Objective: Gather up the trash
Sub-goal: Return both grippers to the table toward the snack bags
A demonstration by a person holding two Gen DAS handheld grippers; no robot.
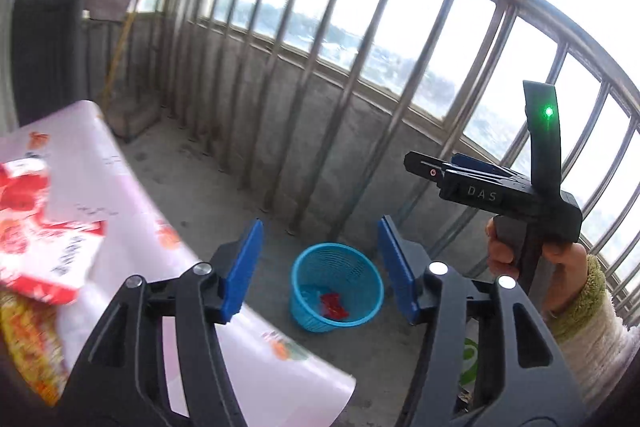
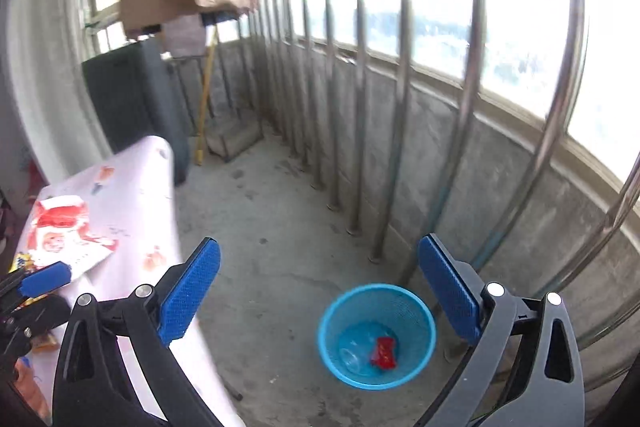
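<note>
A: Both grippers are spread and empty: left gripper point(image 1: 320, 267), right gripper point(image 2: 320, 299). Below them, the blue basket point(image 2: 420, 307) holds a red wrapper point(image 2: 384, 353) and a clear bottle point(image 2: 352, 357).

B: What's left?

A: The red-and-white packet point(image 1: 60, 259) on the table point(image 1: 120, 179). Probably light and crinkly; pinch a free edge.
</note>
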